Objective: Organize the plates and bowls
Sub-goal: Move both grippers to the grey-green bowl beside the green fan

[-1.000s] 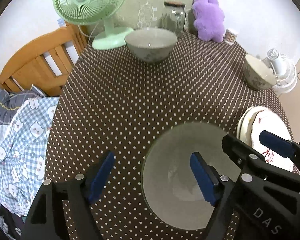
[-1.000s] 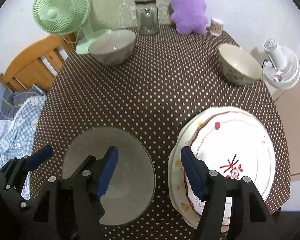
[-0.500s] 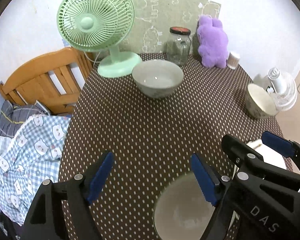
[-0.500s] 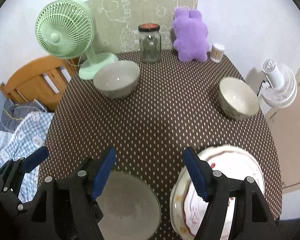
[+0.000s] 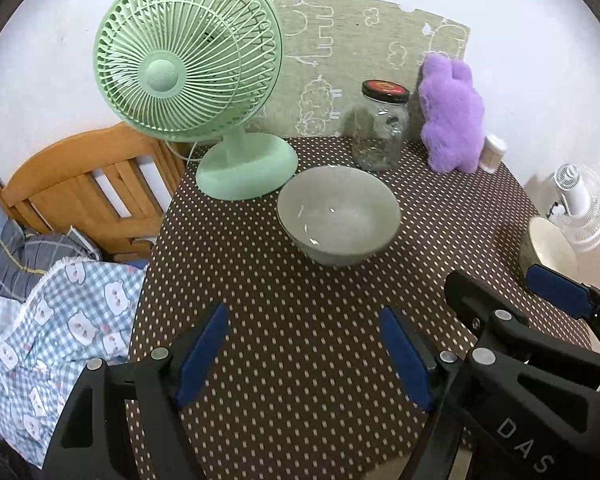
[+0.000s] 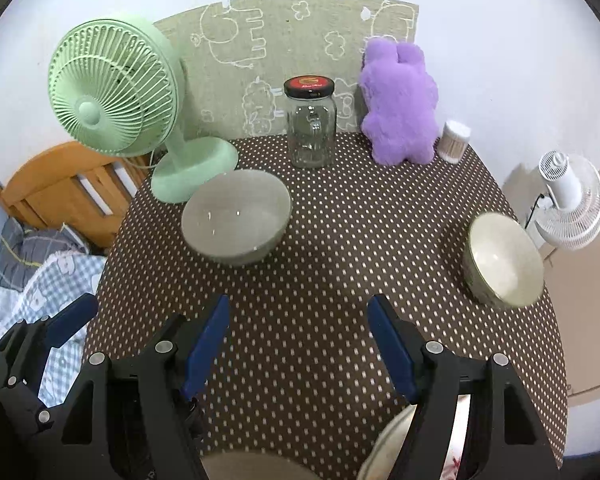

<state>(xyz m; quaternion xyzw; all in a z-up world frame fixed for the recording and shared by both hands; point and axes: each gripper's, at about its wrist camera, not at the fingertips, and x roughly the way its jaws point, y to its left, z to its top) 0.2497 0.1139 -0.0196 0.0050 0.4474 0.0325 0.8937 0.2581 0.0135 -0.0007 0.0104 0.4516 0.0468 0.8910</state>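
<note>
Round table (image 6: 340,280) under a brown cloth with white dots carries everything. Green desk fan (image 6: 112,100) stands at the far left edge, its base just beside a grey bowl (image 6: 236,216); that bowl sits upright and shows only glints of light inside. Purple plush toy (image 6: 400,104) leans at the far edge against the wall. Cream bowl (image 6: 504,260) sits near the right edge, well apart from the grey one, upright, interior bare. Glass jar (image 6: 311,128) with a dark lid stands between fan and plush; it looks clear, contents cannot be told. A small cotton-swab tub (image 6: 455,140) stands just beside the plush. At the near edge of the right wrist view, a plate rim (image 6: 388,448) and a second grey bowl rim (image 6: 256,466) peek out. Left gripper (image 5: 304,356): jaws apart and closing, only cloth between them. Right gripper (image 6: 298,344): jaws apart, nothing held.
</note>
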